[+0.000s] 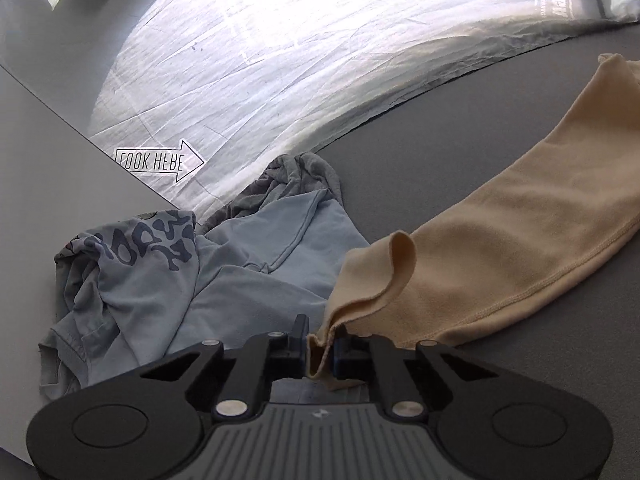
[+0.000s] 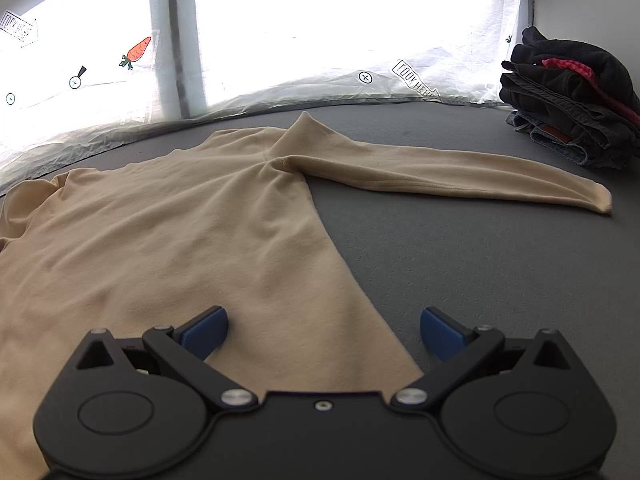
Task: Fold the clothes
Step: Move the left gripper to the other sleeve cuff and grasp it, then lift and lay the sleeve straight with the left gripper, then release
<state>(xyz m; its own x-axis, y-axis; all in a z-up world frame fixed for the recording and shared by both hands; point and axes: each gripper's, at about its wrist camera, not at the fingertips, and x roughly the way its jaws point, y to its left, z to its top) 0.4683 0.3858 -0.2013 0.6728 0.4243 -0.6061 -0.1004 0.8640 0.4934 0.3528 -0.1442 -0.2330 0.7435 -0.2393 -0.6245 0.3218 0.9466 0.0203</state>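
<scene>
Left gripper clamped on a bunched fold of the beige long-sleeved top, cloth pinched between the closed fingers and puckering up just past them. Right gripper wide apart, blue pads clear of the fabric's surface as far as can be told, straddling the top's near right edge where cloth meets the grey table. Beige top lies spread flat over the table in the right wrist view, one sleeve stretched out to the right, cuff end flat on the surface. Just left of the clamped fold, a crumpled light-blue shirt with dark lettering, and a grey garment heaped behind it, touching. Far right corner in the right wrist view, a stack of dark folded clothes with a red strip showing. Beyond the table edge, a wrinkled white sheet printed with arrows, crossed circles and a carrot.
</scene>
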